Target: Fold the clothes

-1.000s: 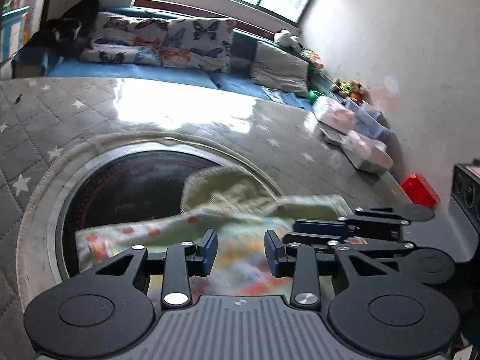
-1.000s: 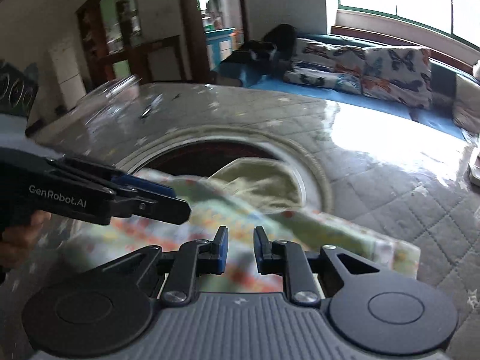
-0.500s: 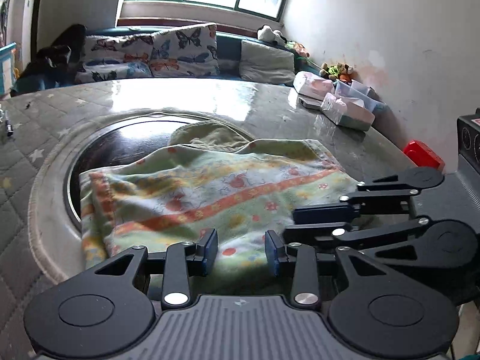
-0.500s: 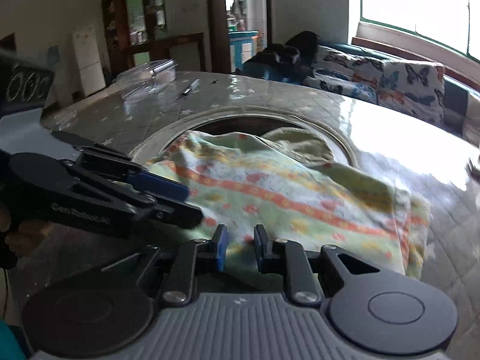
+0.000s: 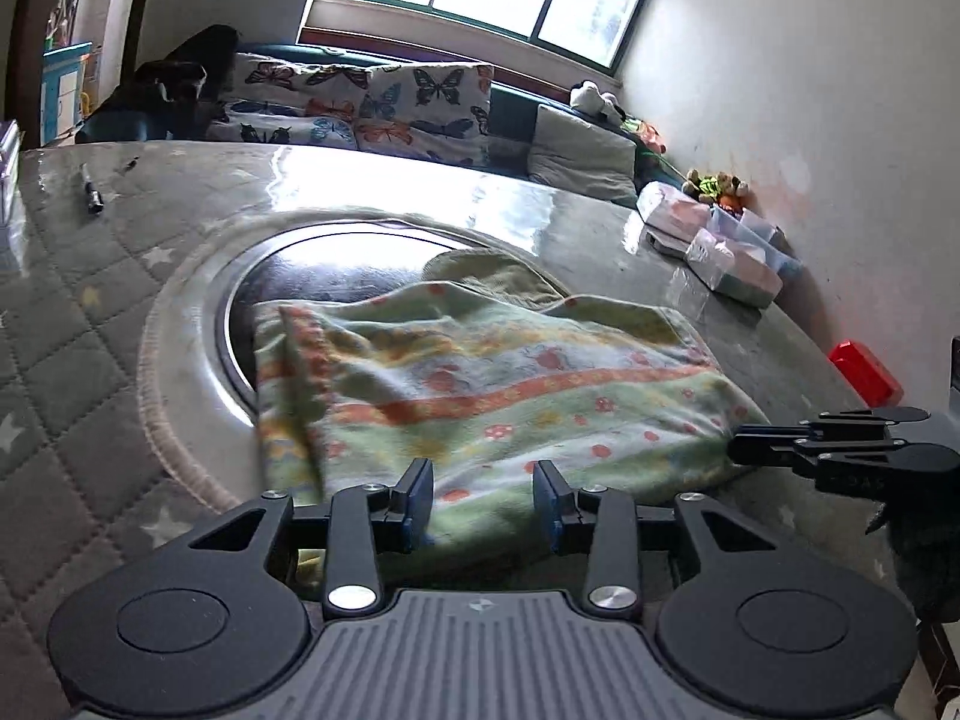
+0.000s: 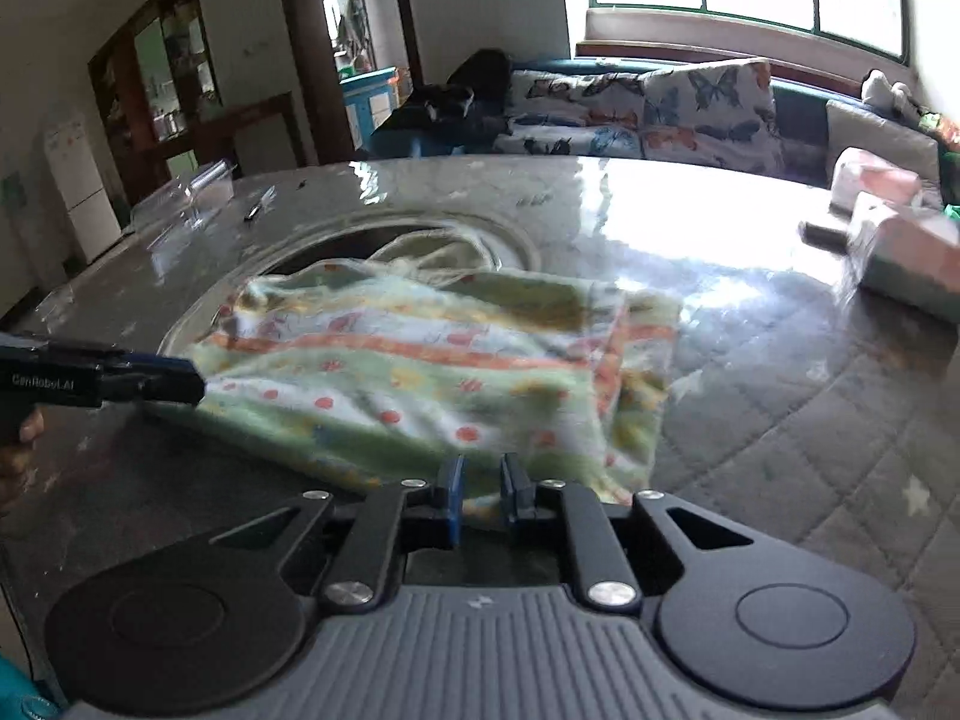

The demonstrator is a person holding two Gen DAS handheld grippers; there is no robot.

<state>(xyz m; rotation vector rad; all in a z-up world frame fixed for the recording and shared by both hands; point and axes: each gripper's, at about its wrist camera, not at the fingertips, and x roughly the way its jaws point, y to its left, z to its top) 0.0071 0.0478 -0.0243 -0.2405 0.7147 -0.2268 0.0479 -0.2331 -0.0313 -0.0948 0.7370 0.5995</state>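
Observation:
A green patterned garment with orange stripes and red dots [image 5: 480,396] lies folded flat on the table, partly over a round black inset [image 5: 336,276]. It also shows in the right wrist view [image 6: 420,372]. My left gripper [image 5: 483,501] is open, its jaws apart just above the garment's near edge, holding nothing. My right gripper [image 6: 480,492] has its jaws close together with a narrow gap, at the garment's near edge; whether cloth is between them is unclear. Each gripper also shows from the side in the other view, the right one [image 5: 840,450] and the left one [image 6: 102,378].
The table has a grey quilted star cover under clear plastic [image 5: 72,312]. Plastic-wrapped boxes [image 5: 720,246] and a red box [image 5: 864,372] sit at the right edge. A pen [image 5: 93,195] lies far left. A sofa with butterfly cushions [image 5: 372,102] is behind.
The garment has been laid down flat from a lifted, moving state. Both grippers have drawn back toward its near edge, and the right gripper has moved away to the right in the left wrist view.

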